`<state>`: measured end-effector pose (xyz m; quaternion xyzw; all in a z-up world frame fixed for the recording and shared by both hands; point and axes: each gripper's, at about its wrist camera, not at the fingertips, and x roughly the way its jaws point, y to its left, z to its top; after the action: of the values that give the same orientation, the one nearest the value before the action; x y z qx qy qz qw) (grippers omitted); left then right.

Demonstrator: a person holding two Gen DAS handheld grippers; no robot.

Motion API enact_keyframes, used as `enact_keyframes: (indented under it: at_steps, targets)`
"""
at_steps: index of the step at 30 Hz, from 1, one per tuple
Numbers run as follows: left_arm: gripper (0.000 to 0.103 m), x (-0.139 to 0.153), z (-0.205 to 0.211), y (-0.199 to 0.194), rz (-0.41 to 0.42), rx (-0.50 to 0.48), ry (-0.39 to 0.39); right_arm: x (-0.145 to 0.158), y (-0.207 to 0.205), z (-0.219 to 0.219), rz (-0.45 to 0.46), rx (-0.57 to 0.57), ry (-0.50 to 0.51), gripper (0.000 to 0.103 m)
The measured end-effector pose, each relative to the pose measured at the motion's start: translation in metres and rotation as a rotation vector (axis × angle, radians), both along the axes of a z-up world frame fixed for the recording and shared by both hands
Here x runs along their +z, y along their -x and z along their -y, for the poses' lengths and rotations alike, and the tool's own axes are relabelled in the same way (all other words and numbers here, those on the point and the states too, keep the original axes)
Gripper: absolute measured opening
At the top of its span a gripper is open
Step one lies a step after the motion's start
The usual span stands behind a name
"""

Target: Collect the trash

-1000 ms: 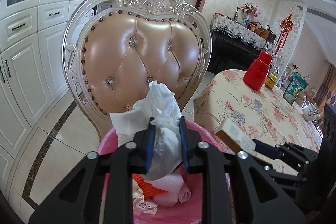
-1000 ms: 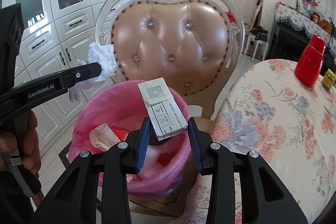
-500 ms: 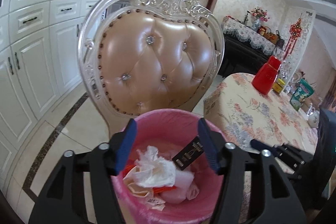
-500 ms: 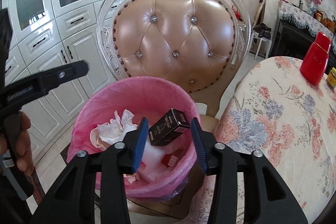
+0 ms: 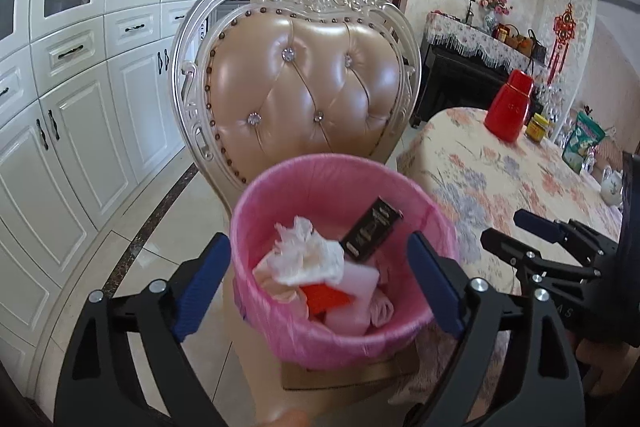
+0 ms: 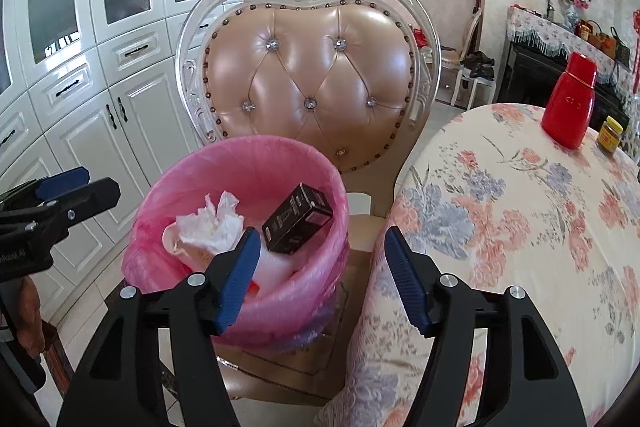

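- Bin [image 5: 280, 323], lined in pink, stands on a flat box on the seat of a chair [image 5: 304, 95], just left of the tabletop [image 6: 532, 227] with its floral cloth.
- Tissue [image 5: 306, 259], white and crumpled, lies on top of the rubbish at the left of the bin.
- Box [image 5: 370, 237], black with pale print, leans tilted against the far right wall inside the bin, just right of the tissue.
- Left hand-held gripper [image 5: 320, 283] is released, jaws spread wide and holding nothing; in its own view the pads frame the bin, with the tissue and box lying between and beyond them.
- Right hand-held gripper [image 6: 320, 275] is also released and bare; its left pad overlaps the near right rim of the bin, and the box [image 6: 298, 225] sits just beyond that pad, with the tissue [image 6: 212, 223] farther left.
- Each hand-held gripper shows at the edge of the other's view, the two flanking the bin.
- Red bottle [image 6: 570, 101] and a small jar [image 6: 610, 133] stand at the far side of the tabletop, well apart from the bin.
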<state>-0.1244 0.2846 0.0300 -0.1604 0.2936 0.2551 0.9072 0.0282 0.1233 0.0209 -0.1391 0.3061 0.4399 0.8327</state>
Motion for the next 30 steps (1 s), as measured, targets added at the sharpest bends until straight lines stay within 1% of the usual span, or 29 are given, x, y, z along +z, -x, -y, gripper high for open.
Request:
enact_keyframes:
  at_steps: [1, 2, 6, 8, 9, 14, 19, 30]
  targets:
    - [0.088, -0.001, 0.003, 0.003, -0.006, -0.001, 0.002, 0.0, 0.003, 0.005, 0.001, 0.002, -0.005, 0.064]
    - [0.088, -0.001, 0.006, 0.006, -0.009, -0.002, 0.002, 0.0, 0.006, 0.008, 0.002, 0.001, -0.008, 0.068]
    - [0.093, -0.001, 0.016, 0.016, -0.017, 0.001, 0.0, 0.001, 0.014, 0.019, 0.01, -0.002, -0.019, 0.072]
    - [0.096, -0.001, 0.019, 0.02, -0.023, 0.003, 0.001, 0.002, 0.021, 0.023, 0.021, 0.003, -0.024, 0.078]
    - [0.096, -0.002, 0.021, 0.022, -0.031, 0.0, 0.004, 0.003, 0.023, 0.024, 0.024, 0.007, -0.024, 0.079]
    - [0.097, -0.006, 0.025, 0.03, -0.051, 0.001, 0.006, 0.004, 0.032, 0.027, 0.031, 0.021, -0.036, 0.079]
    - [0.097, -0.005, 0.025, 0.033, -0.048, 0.001, 0.006, 0.004, 0.033, 0.027, 0.03, 0.02, -0.037, 0.079]
    - [0.097, -0.004, 0.023, 0.03, -0.053, -0.002, -0.003, 0.005, 0.033, 0.025, 0.024, 0.028, -0.042, 0.079]
